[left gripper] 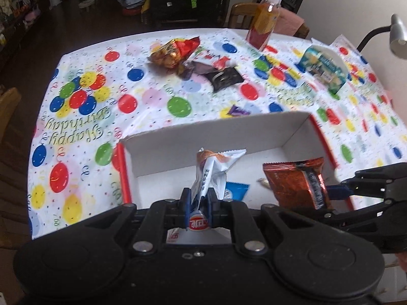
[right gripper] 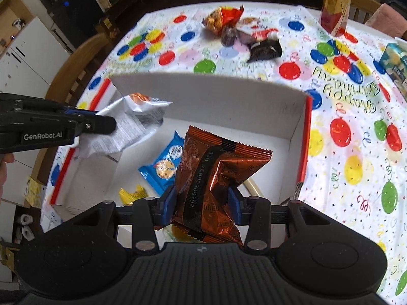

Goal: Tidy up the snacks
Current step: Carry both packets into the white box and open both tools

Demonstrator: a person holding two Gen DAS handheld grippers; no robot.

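- My left gripper (left gripper: 199,200) had its jaws squeezed tight on a white snack bag (left gripper: 213,167). I held the bag up over the left side of the white box (right gripper: 292,137).
- My right gripper (right gripper: 202,203) had its jaws clamped on a shiny orange cookie pack (right gripper: 218,167). That pack hung over the right part of the box.
- Down in the box lay a blue cookie pack (right gripper: 164,164) and a small yellow wrapper (right gripper: 132,194).
- More snacks sat in a pile (left gripper: 193,61) far back on the balloon tablecloth (left gripper: 89,117), well apart from the box.
- A juice bottle (left gripper: 264,23) stood upright near the back edge of the table.
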